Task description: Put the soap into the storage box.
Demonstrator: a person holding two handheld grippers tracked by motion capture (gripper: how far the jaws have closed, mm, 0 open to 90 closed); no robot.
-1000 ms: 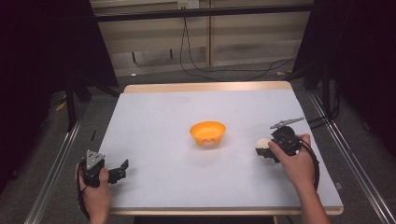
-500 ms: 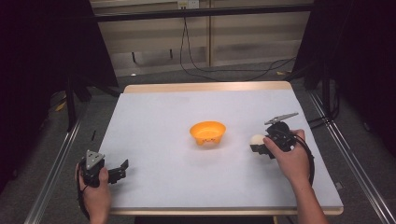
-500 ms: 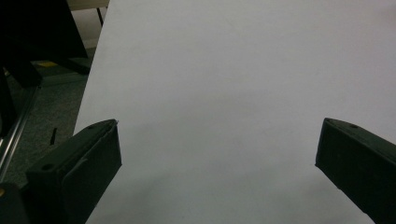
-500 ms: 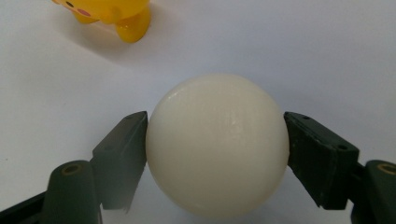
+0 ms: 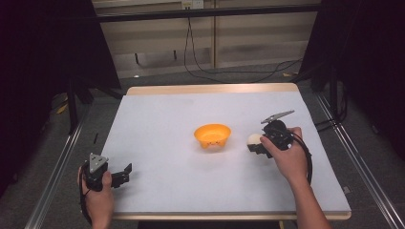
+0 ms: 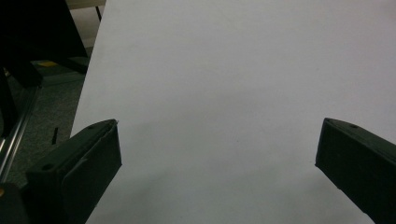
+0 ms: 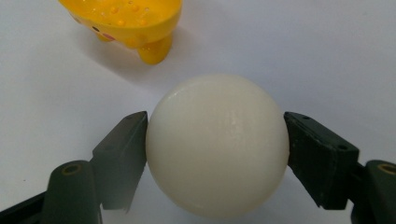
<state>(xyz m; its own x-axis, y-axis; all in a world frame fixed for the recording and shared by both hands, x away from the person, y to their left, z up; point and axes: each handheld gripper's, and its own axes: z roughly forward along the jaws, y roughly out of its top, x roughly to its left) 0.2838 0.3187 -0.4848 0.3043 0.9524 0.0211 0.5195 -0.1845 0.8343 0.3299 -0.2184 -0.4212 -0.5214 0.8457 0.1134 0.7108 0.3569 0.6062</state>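
Your right tongs [image 5: 254, 144] clamp the white ball [image 5: 252, 139] just right of the orange bowl [image 5: 212, 135], mid-counter [image 5: 162, 119]. Your left tongs [image 5: 122, 173] gape wide, holding nothing, near the front-left corner.

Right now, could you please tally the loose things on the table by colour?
Orange: 1, the bowl.
White: 1, the ball, clamped in the right claw.
Total: 2.
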